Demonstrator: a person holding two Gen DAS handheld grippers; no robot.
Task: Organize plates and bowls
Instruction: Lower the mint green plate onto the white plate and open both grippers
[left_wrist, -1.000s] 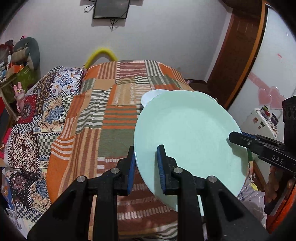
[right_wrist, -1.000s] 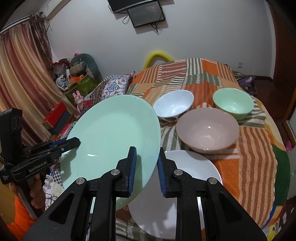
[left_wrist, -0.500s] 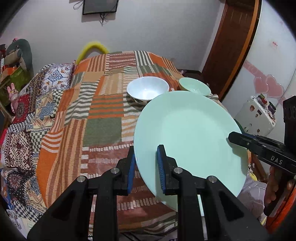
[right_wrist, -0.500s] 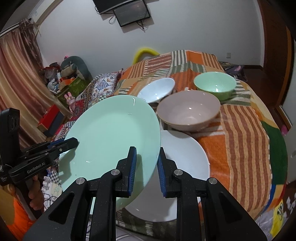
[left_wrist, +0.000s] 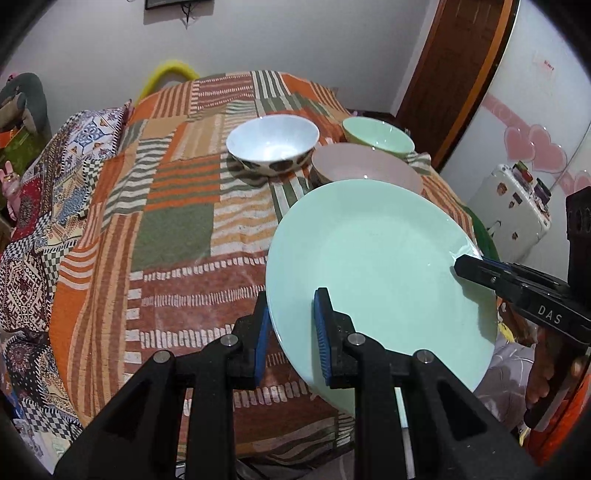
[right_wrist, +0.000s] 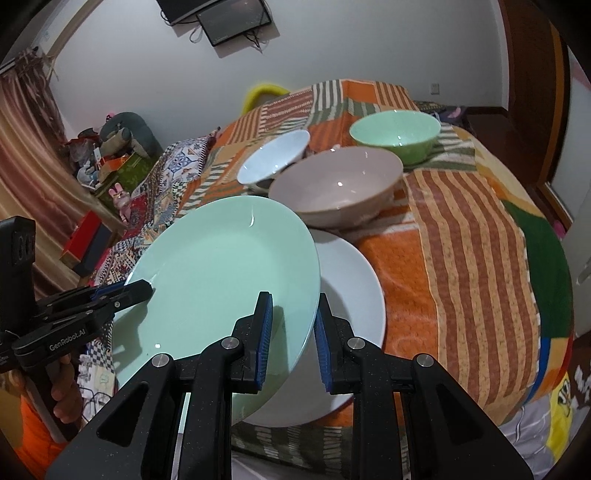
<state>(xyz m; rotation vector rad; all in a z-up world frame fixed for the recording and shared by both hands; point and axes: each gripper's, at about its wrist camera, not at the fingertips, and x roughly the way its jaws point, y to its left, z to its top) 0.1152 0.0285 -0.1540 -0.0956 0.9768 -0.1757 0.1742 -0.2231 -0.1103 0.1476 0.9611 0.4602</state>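
Note:
A large mint green plate (left_wrist: 373, 266) is held in the air between both grippers, above the patchwork-covered table. My left gripper (left_wrist: 291, 334) is shut on its left rim. My right gripper (right_wrist: 291, 332) is shut on its right rim; it also shows in the left wrist view (left_wrist: 465, 266). The plate (right_wrist: 225, 273) partly overlaps a white plate (right_wrist: 351, 288) lying on the cloth below it. Behind stand a beige bowl (right_wrist: 338, 184), a white bowl (right_wrist: 275, 155) and a green bowl (right_wrist: 395, 133).
The striped patchwork cloth (left_wrist: 173, 229) covers the whole table, with open cloth on the left half. A patterned cushion (left_wrist: 99, 125) lies at the far left. A wooden door (left_wrist: 458, 66) and a small white appliance (left_wrist: 513, 210) stand to the right.
Both grippers have carried the green plate lower and nearer the table. The bowls have come into the left wrist view, and the plate now overlaps the white plate more.

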